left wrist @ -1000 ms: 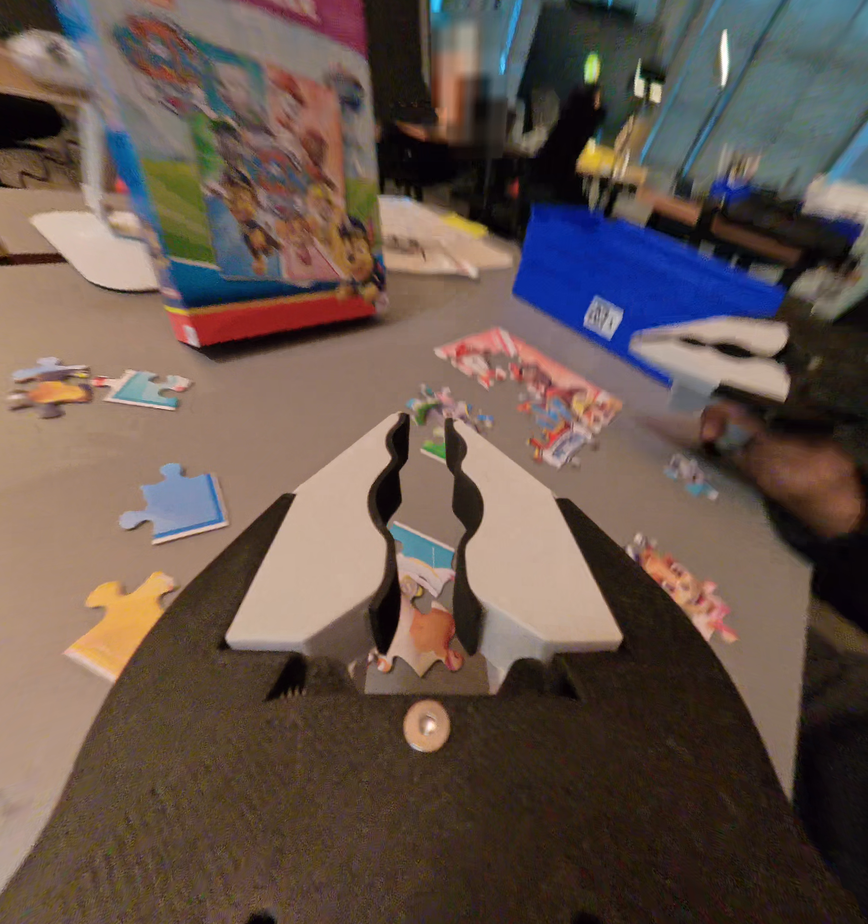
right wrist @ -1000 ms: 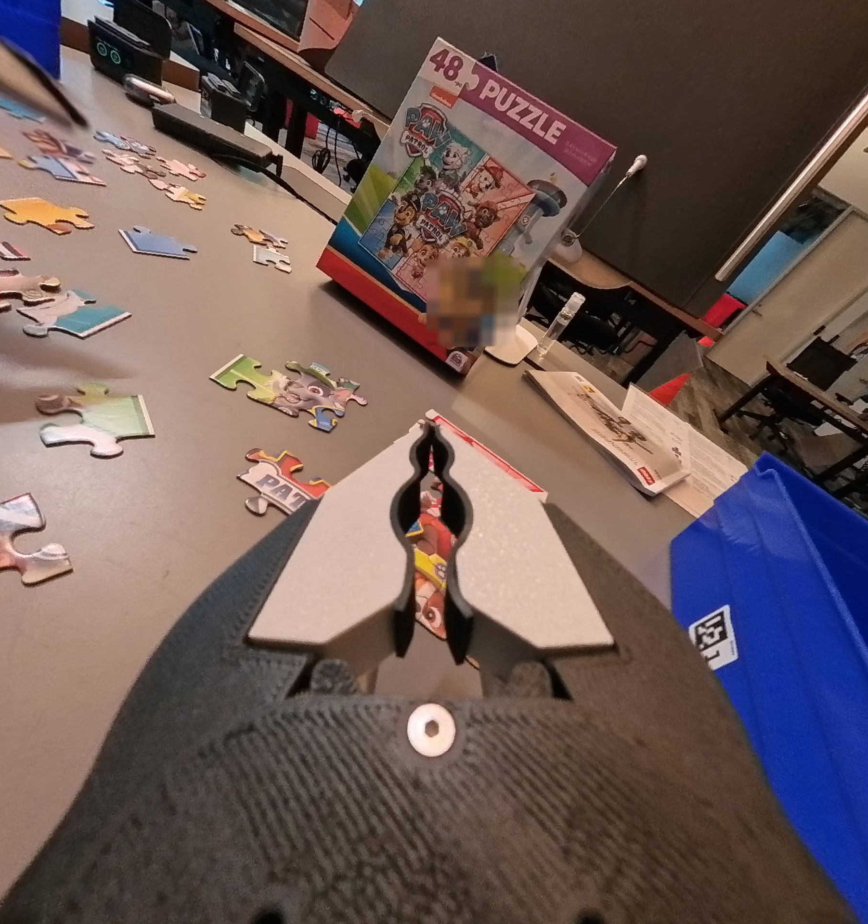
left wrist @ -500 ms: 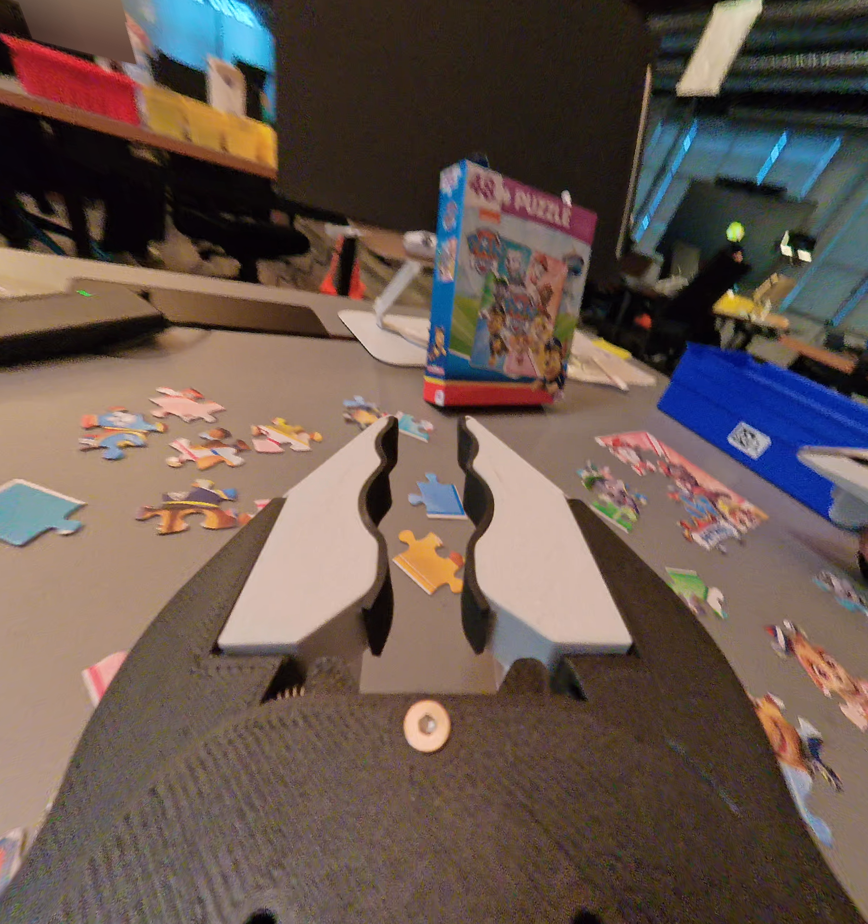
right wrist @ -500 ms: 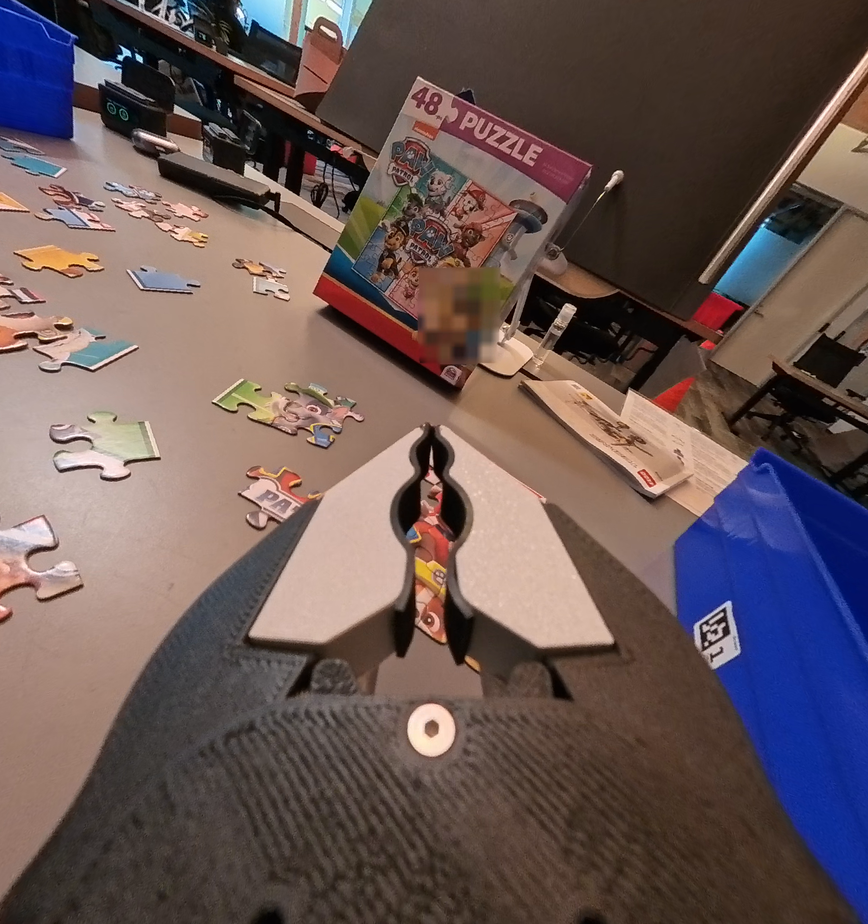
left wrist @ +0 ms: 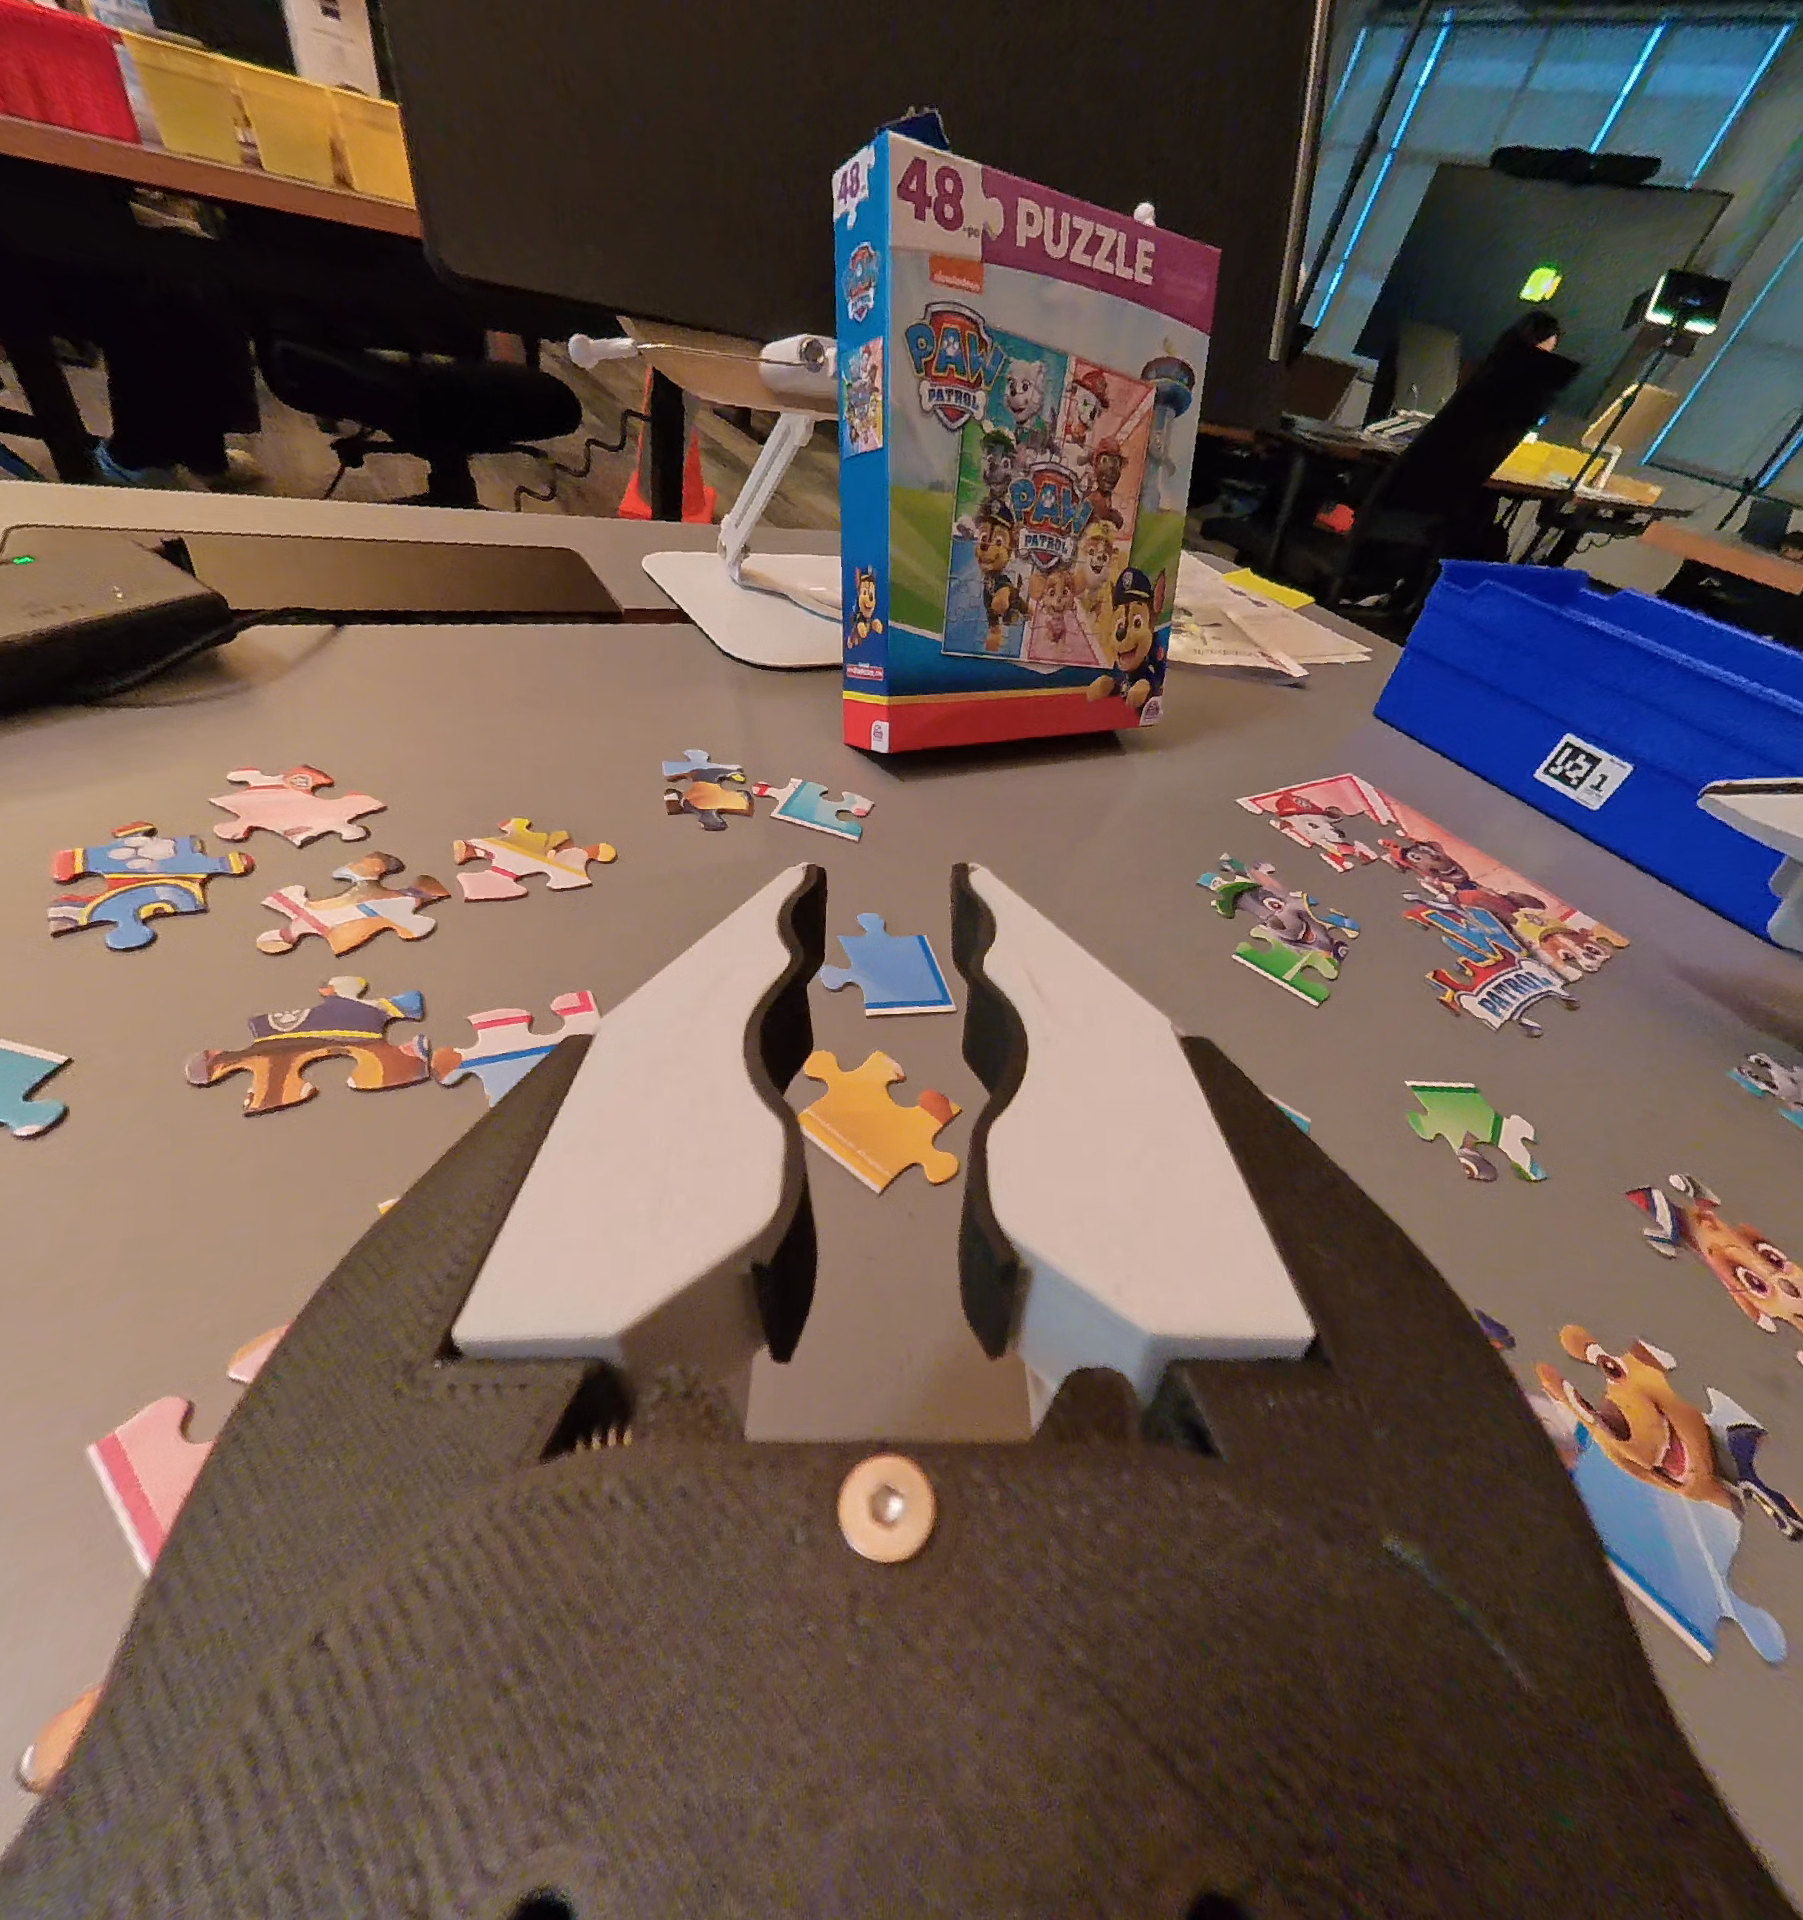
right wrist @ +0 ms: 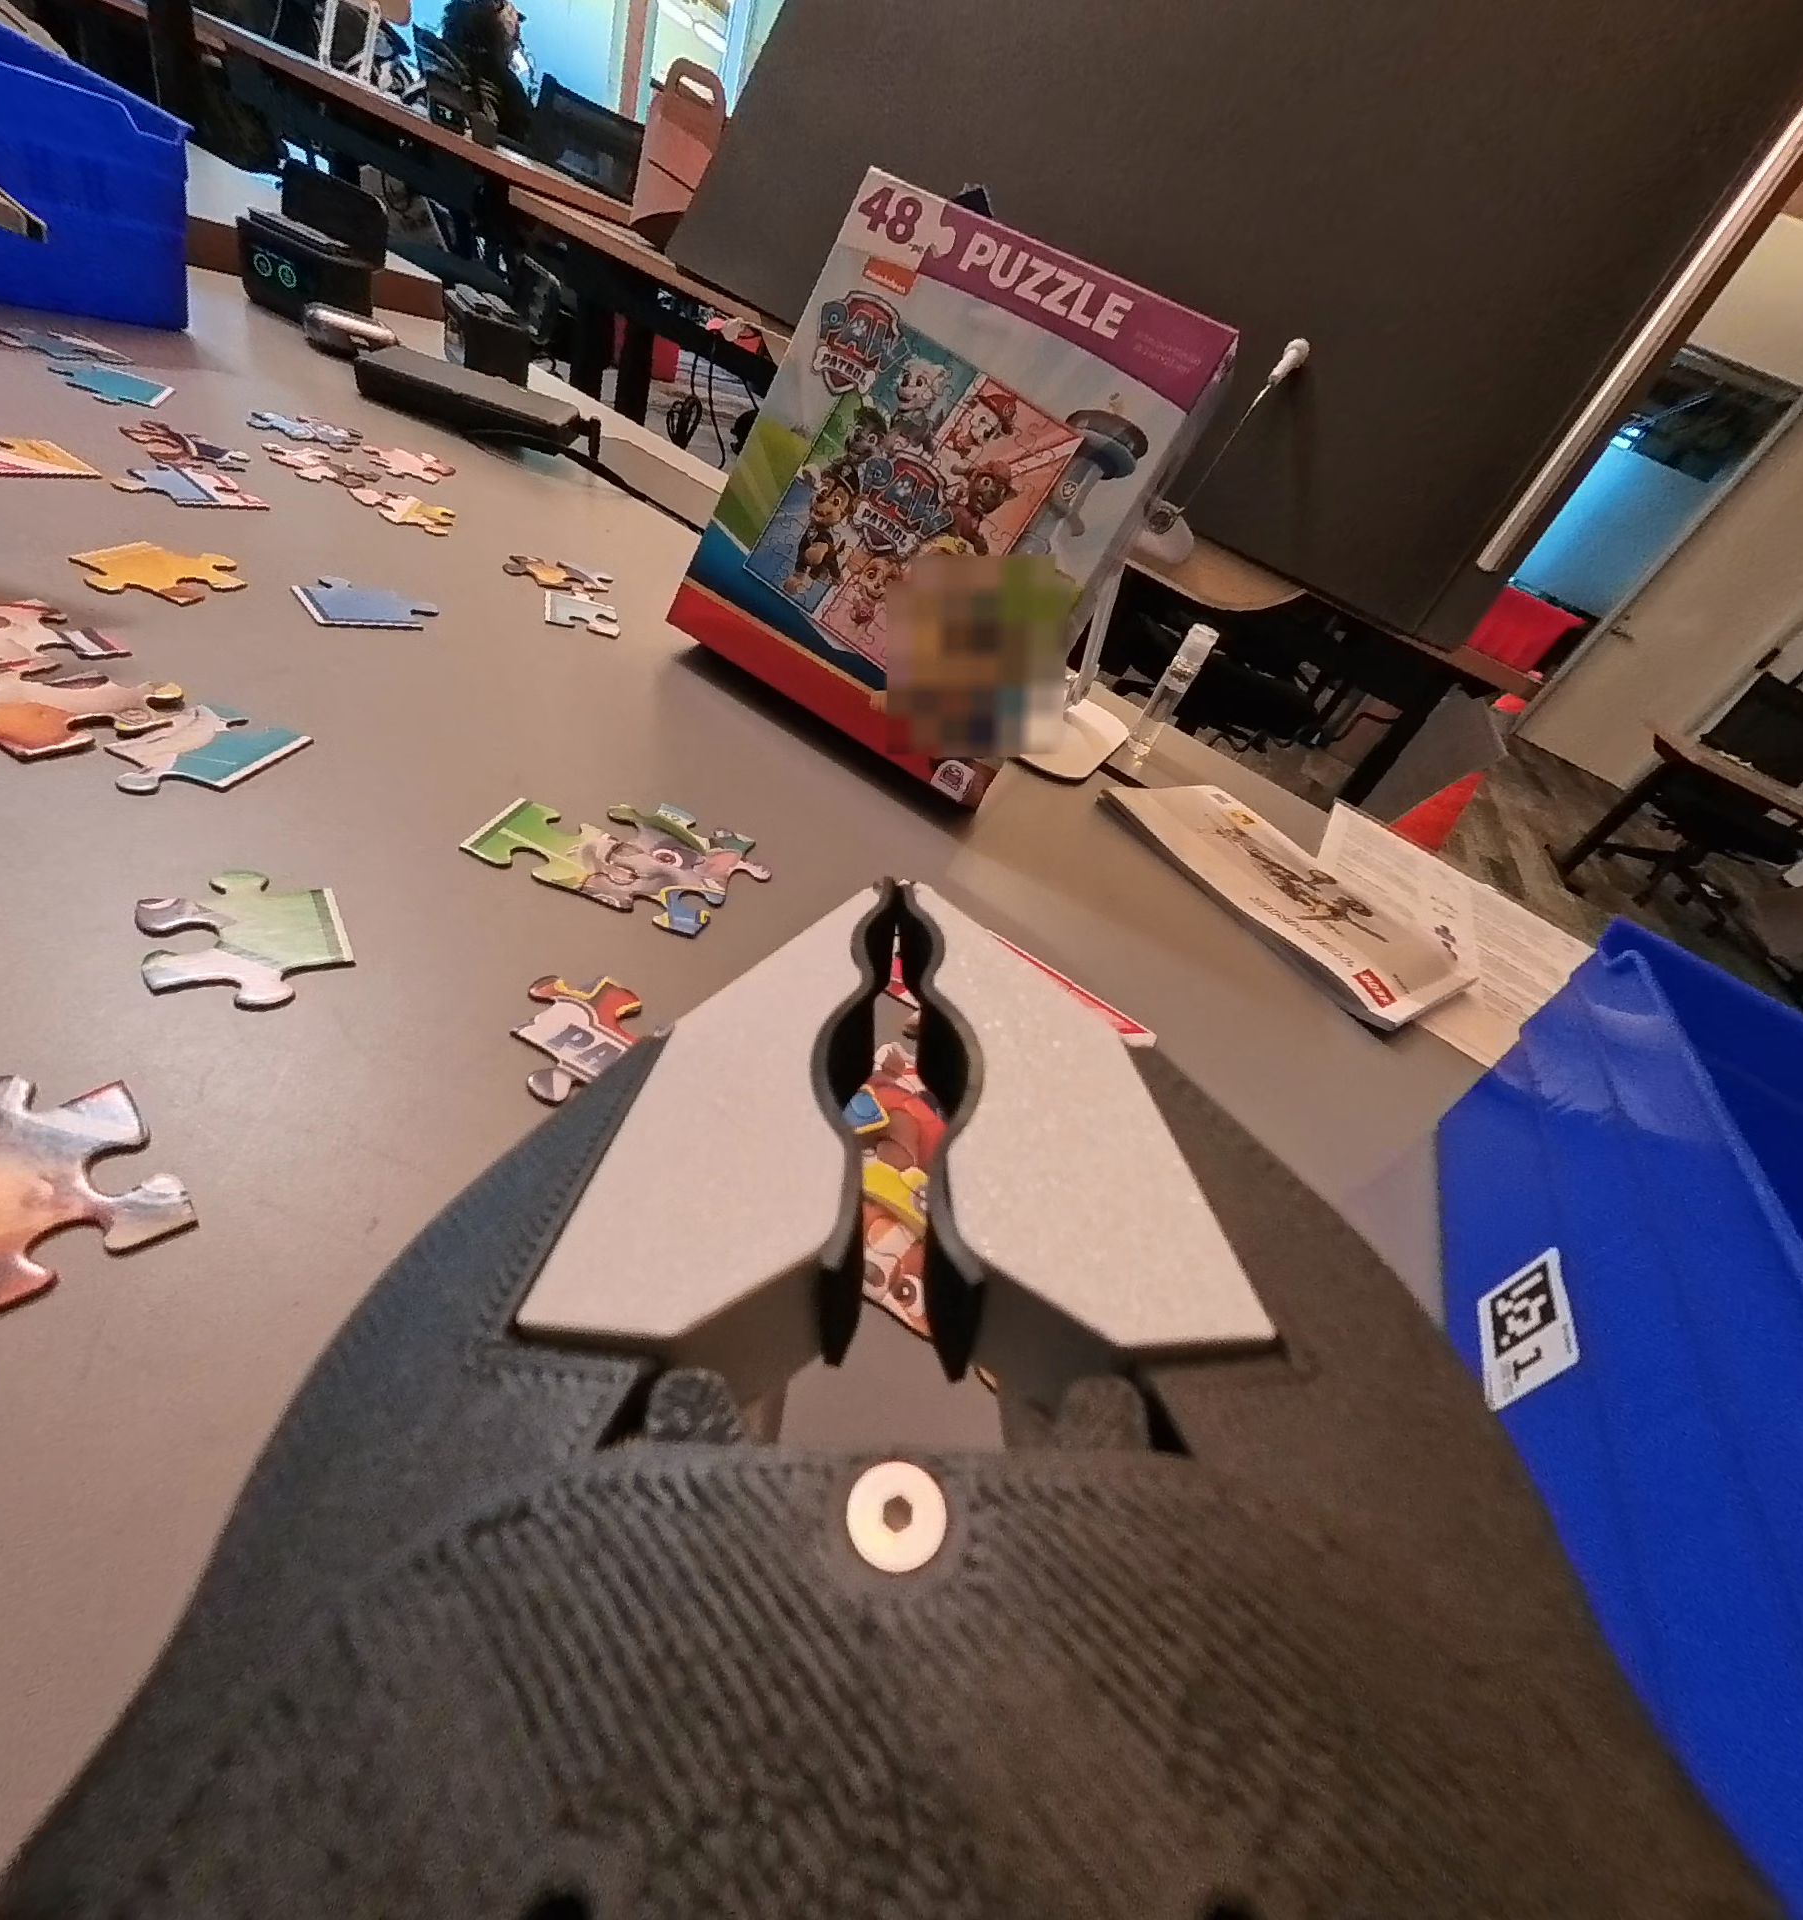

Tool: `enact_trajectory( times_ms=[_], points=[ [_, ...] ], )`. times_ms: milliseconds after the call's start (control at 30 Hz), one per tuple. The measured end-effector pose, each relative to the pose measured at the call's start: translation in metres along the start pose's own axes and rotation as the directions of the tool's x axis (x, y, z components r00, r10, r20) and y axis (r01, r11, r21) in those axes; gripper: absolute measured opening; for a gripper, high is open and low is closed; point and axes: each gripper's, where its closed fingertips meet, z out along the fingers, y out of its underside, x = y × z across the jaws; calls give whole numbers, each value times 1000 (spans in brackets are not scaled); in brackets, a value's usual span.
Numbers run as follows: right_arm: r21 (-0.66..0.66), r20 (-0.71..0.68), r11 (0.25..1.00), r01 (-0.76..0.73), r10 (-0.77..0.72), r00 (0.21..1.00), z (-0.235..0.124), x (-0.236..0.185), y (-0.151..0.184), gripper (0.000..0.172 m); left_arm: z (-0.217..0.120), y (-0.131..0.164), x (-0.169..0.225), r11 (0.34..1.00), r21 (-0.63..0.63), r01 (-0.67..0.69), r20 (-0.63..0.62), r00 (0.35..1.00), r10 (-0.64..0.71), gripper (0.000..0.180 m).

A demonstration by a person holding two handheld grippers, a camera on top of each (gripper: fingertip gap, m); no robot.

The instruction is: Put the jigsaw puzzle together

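left wrist view shows my left tongs (left wrist: 886, 883) apart over a yellow puzzle piece (left wrist: 876, 1127), thin, light card i would pinch by its edge, while my right tongs (right wrist: 899, 894) are together, empty.

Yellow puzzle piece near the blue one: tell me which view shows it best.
The left wrist view: the yellow puzzle piece lies close up on the table, framed between the open left gripper fingers. The right wrist view shows it far off at left, small and foreshortened.

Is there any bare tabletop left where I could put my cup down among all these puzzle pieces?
Yes: the grey strip between the puzzle box and the left claw, and beside the black device. Loose pieces crowd the left, the joined section the right.
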Motion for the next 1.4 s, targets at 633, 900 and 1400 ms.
enact_trajectory(
  times_ms=[633, 900, 1400],
  points=[
    [0, 5, 1000, -1, 1, 1000, 0, -1, 0, 0, -31, -29, -43, 982, 167, -89, 322, 946, 31, 43],
    [-1, 8, 1000, -1, 1, 1000, 0, -2, 0, 0, -41, -34, -58, 974, 218, -57, 382, 924, -32, 60],
    [-4, 10, 1000, 5, -5, 1000, 0, -3, 0, 0, -46, -37, -56, 969, 245, -35, 358, 932, -57, 57]
  ],
)
